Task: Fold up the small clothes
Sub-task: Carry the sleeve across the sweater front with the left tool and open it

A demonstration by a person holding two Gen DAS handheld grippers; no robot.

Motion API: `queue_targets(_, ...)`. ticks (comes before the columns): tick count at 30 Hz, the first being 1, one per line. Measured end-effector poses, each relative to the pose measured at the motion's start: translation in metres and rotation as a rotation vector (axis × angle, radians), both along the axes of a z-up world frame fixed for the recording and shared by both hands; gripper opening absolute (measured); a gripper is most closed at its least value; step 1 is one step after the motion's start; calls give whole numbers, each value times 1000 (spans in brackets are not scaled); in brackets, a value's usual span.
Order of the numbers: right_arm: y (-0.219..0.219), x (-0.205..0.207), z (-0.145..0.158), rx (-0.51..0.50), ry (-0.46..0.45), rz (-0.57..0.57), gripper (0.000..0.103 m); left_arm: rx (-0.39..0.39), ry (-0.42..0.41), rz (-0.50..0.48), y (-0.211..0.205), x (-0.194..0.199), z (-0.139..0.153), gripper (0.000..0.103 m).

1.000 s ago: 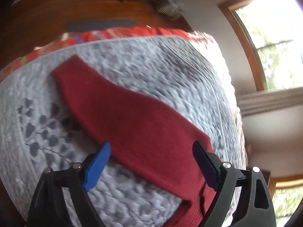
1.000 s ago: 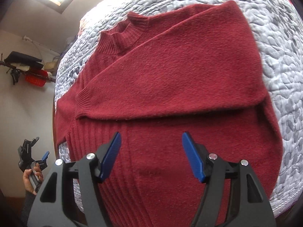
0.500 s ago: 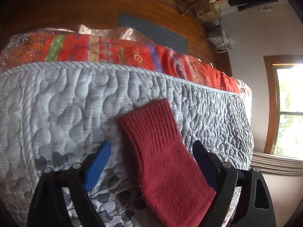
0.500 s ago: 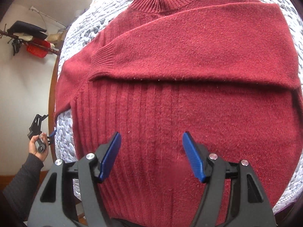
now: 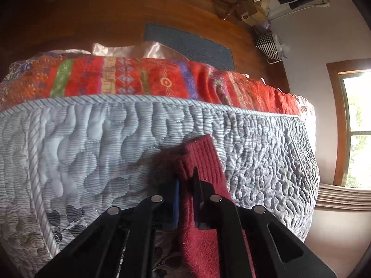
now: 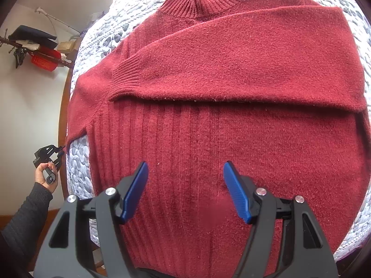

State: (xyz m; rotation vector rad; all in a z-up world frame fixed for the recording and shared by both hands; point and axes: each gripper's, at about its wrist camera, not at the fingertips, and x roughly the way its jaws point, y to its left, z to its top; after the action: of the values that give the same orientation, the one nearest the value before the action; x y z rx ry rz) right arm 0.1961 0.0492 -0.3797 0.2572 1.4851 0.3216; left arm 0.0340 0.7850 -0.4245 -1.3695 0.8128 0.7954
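Note:
A dark red knit sweater point(image 6: 220, 125) lies flat on the grey quilted mattress point(image 6: 102, 39), collar at the far end. One sleeve point(image 6: 243, 69) is folded across the chest. The other sleeve point(image 5: 204, 159) hangs over the mattress side, ribbed cuff outward. My left gripper point(image 5: 185, 185) is shut on that sleeve near the cuff; in the right wrist view the left gripper point(image 6: 49, 155) appears small at the left edge, held by a hand. My right gripper point(image 6: 185, 180) hovers open above the sweater's ribbed lower body, nothing between its fingers.
A red patterned blanket point(image 5: 139, 78) lies on the far part of the bed, over the mattress side point(image 5: 92, 143). Wood floor with a grey mat point(image 5: 185, 44) is beyond. A window point(image 5: 357, 127) is at right. A wall rack with clutter point(image 6: 34, 46) hangs left.
My left gripper has closed on the hanging sleeve's cuff end, which it was only straddling before. My right gripper has drifted slightly, staying open over the sweater's body.

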Motion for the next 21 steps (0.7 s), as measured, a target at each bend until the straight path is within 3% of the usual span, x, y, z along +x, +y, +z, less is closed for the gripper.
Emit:
queue_targets(3, -6, -2, 8, 7, -17, -12, 67, 74, -72, -40, -8, 12, 40, 8)
queue_targets(6, -15, -5, 14, 17, -22, -35, 67, 186, -167, -153, -34, 37, 102, 8)
queue_targets(11, -32, -10, 27, 47, -39, -76, 67, 341, -327, -332, -100, 82, 208, 8)
queue_targets(14, -45, -10, 35, 75, -50, -122, 71, 406, -400, -438, -153, 108, 255, 8)
queue_targets(17, -61, -9, 39, 109, -38, -162, 71, 474, -417, -568, -216, 138, 278, 8)
queue_targets(21, -81, -9, 50, 125, -68, -196, 73, 480, -406, -758, -307, 179, 268, 8)
